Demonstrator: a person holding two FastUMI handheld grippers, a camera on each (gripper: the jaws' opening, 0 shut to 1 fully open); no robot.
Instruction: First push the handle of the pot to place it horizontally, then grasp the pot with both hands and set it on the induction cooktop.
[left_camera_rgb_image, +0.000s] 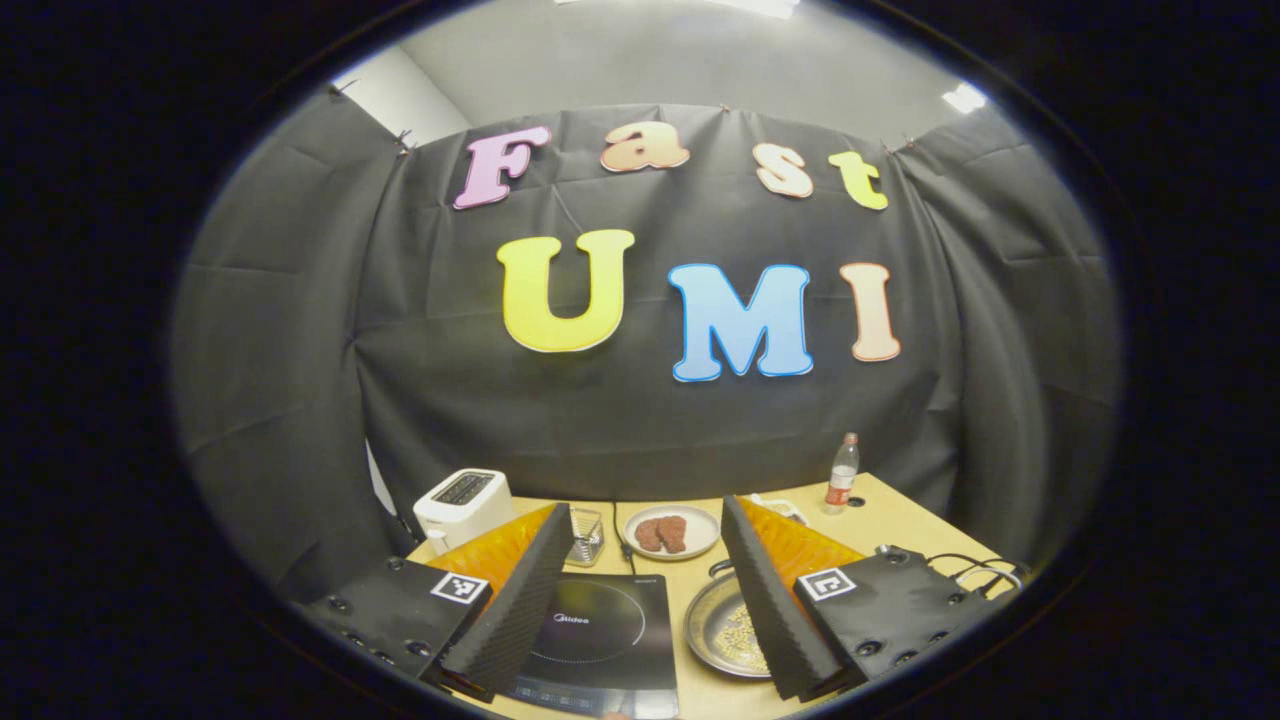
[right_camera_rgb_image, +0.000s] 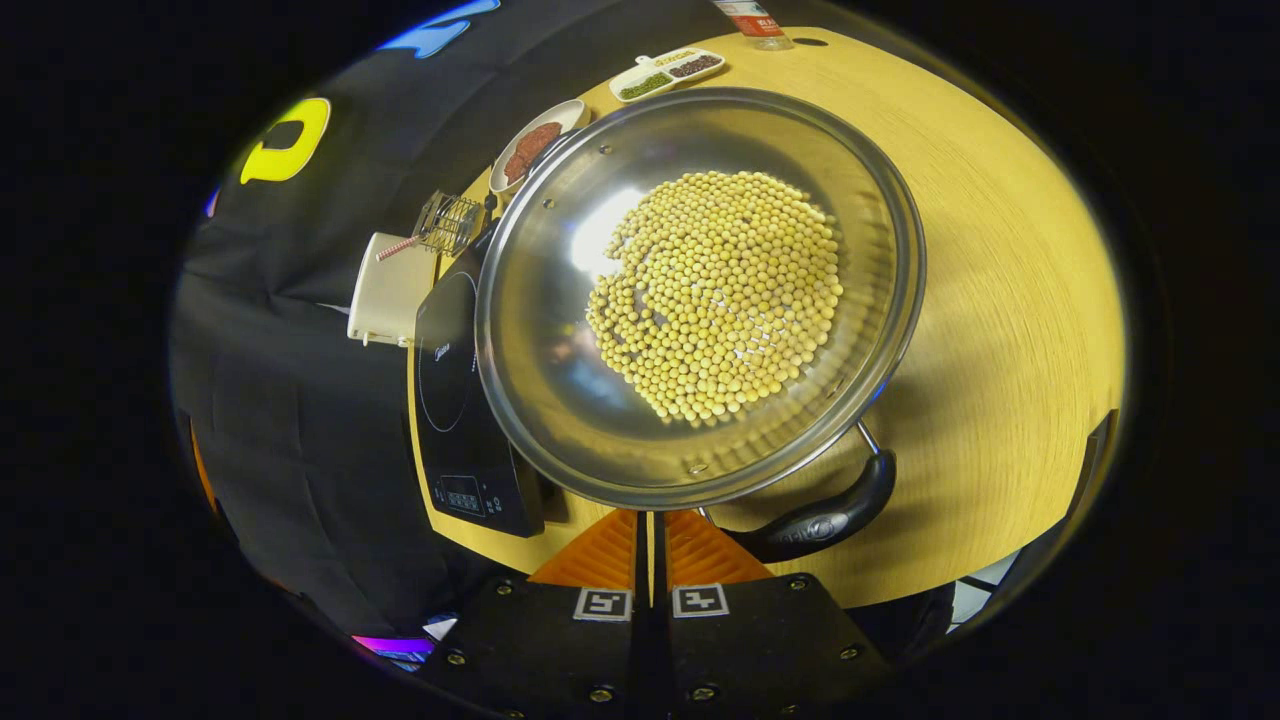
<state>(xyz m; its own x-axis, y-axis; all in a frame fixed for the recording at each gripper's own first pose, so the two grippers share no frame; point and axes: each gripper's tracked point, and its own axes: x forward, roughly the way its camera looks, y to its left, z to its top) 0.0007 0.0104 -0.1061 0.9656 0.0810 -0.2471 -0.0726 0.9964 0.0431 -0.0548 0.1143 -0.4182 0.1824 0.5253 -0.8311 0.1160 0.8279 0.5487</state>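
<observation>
The steel pot holds a layer of yellow beans and stands on the wooden table, just right of the black induction cooktop. Its dark handle sticks out from the near rim towards the lower right. My right gripper is shut with nothing between the fingers, its tips at the pot's near rim and just left of the handle. My left gripper hangs open above the table, with the cooktop and the pot below between its fingers.
A white toaster and a small wire basket stand behind the cooktop. A plate of meat, a divided dish and a bottle sit at the back. The table's front edge is close to the handle.
</observation>
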